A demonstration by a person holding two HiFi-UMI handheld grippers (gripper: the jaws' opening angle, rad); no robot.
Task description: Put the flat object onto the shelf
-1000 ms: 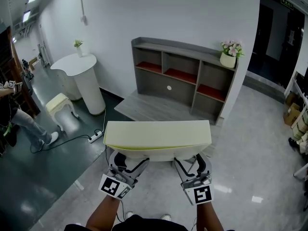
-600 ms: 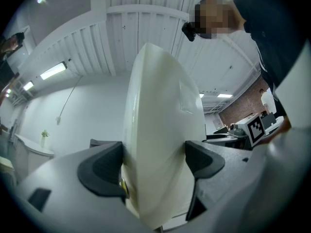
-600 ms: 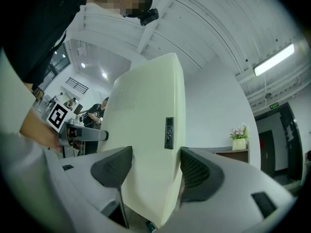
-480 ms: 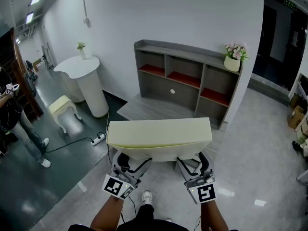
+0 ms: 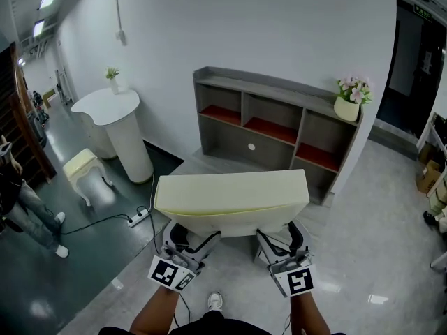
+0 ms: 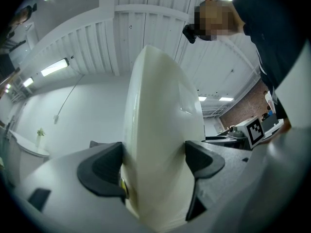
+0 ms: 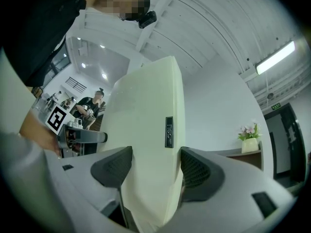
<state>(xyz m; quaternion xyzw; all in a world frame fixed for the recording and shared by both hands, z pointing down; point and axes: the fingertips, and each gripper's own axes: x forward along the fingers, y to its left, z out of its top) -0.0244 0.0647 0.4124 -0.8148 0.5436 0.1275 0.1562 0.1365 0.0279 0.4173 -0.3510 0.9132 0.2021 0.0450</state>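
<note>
We have walked a bit nearer to the long grey wooden shelf [image 5: 276, 128] with red floors in its boxes. It stands against the big white wall [image 5: 244, 26] in the upper middle of the head view. It looks bigger and sits lower in the frame than it did a moment ago, and less of the shiny grey floor [image 5: 377, 243] shows between it and us. A tall white round counter [image 5: 115, 121] stands at the upper left. The flat cream-coloured board [image 5: 230, 194] has not moved in our hold. It lies level in the middle of the frame, up in the air in front of us. It does not touch the shelf, though it hides part of the shelf's foot from us. The left gripper [image 5: 191, 241] stays clamped on the board's near edge at the lower left. The left gripper view shows its two dark jaws pressed tight, one on each face. The right gripper [image 5: 281, 240] does the same at the lower right, and it holds nothing but the board. A small white pot of pink flowers [image 5: 349, 103] stands on the right end of the shelf top, so we think the rest of the top is the free room. A shoe [image 5: 215, 301] shows at the bottom edge. We judge that we are carrying, with more steps to go before the board can be set down.
</note>
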